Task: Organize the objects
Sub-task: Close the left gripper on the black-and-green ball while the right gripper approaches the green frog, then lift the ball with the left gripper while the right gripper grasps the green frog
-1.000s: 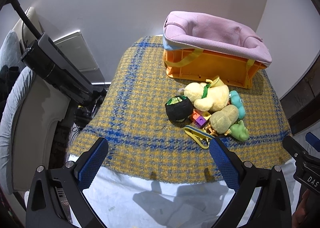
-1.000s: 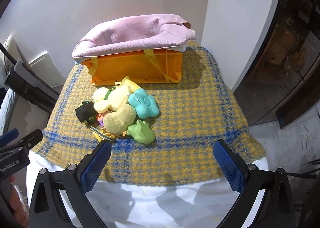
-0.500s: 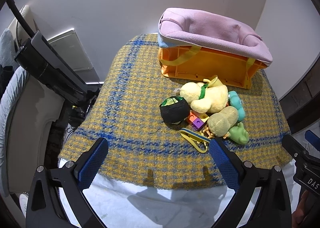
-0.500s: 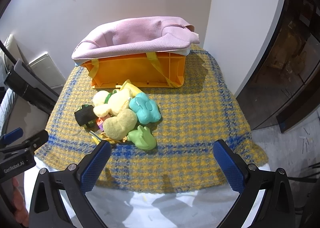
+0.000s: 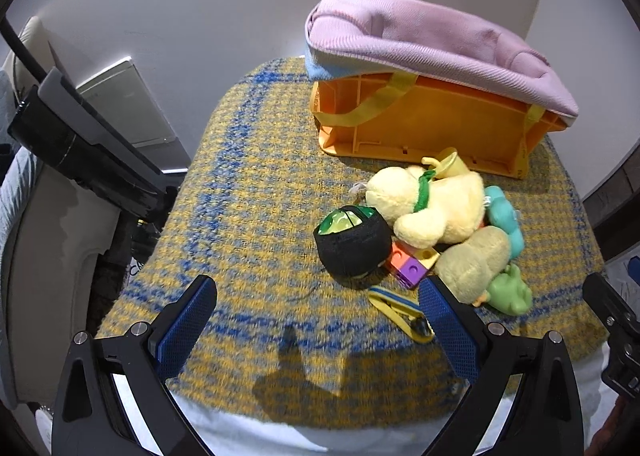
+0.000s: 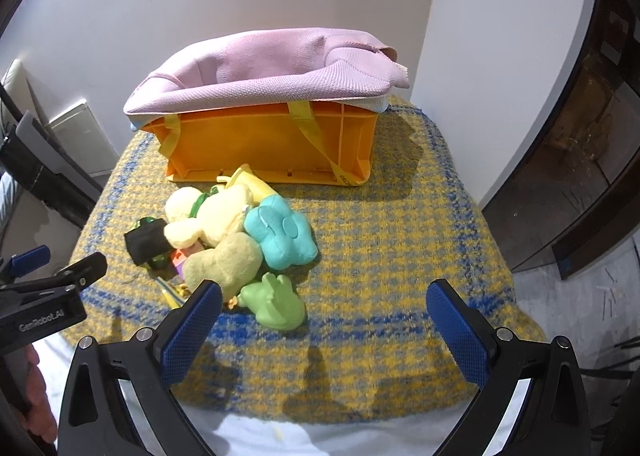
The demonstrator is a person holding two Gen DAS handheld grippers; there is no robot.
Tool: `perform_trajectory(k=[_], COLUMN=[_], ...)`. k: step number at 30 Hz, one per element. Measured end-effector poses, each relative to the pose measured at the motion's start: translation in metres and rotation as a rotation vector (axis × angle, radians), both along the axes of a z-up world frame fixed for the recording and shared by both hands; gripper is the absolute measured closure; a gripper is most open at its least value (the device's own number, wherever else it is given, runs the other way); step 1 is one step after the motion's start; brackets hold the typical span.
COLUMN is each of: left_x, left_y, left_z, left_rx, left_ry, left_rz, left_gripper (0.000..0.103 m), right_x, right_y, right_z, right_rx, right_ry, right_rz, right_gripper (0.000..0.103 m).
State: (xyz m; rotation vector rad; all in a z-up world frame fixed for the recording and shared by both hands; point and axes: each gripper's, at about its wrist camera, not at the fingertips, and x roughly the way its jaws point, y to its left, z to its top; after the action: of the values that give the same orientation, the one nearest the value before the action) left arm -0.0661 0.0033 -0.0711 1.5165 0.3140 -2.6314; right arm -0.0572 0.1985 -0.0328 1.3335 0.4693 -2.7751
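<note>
A pile of toys lies on a yellow-and-blue plaid blanket (image 5: 248, 192): a cream plush bear (image 5: 436, 204), a black pouch with green inside (image 5: 352, 242), a tan plush (image 5: 472, 260), a teal plush (image 6: 280, 236), a green frog toy (image 6: 276, 300), coloured blocks (image 5: 412, 262) and a yellow strap (image 5: 400, 310). Behind them stands an orange crate (image 5: 424, 128) with a pink cloth liner (image 5: 432, 44). My left gripper (image 5: 320, 316) is open, just in front of the pouch. My right gripper (image 6: 324, 320) is open, its left finger beside the frog.
The blanket (image 6: 400, 240) covers a small table against a white wall. A black stand (image 5: 76, 148) and a pale armchair are at the left. A dark doorway (image 6: 580, 160) is at the right. The left gripper's body (image 6: 44, 304) shows in the right wrist view.
Both grippers have moved forward over the table edge toward the toy pile. The toys and the crate have not moved.
</note>
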Motion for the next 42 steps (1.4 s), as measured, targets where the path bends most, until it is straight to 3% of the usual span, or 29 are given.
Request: perform_trajectory(k=[19, 21, 26, 30, 42], left_x=[-0.056, -0.061, -0.065, -0.063, -0.030], left_y=[0.012, 0.013, 0.011, 0.015, -0.004], left_z=[-0.052, -0.056, -0.062, -0.061, -0.062], left_rx=[0.028, 0.033, 0.066, 0.082, 0.100], left_ry=[-0.072, -0.077, -0.076, -0.057, -0.035], left_rz=[-0.027, -0.034, -0.049, -0.079, -0.011], left_gripper=[0.003, 0.011, 0.021, 0.042, 0.044], right_x=[-0.031, -0.032, -0.034, -0.034, -0.020], right_y=[0.013, 0.013, 0.013, 0.011, -0.004], right_z=[-0.038, -0.042, -0.047, -0.047, -0.051], right_rx=[0.000, -0.001, -0.006, -0.002, 0.003], right_ry=[-0.077, -0.085, -0.099, -0.101, -0.106], right_rz=[-0.058, -0.061, -0.064, -0.062, -0.031], right_gripper=[0.000, 0.000, 0.000, 0.000, 0.000])
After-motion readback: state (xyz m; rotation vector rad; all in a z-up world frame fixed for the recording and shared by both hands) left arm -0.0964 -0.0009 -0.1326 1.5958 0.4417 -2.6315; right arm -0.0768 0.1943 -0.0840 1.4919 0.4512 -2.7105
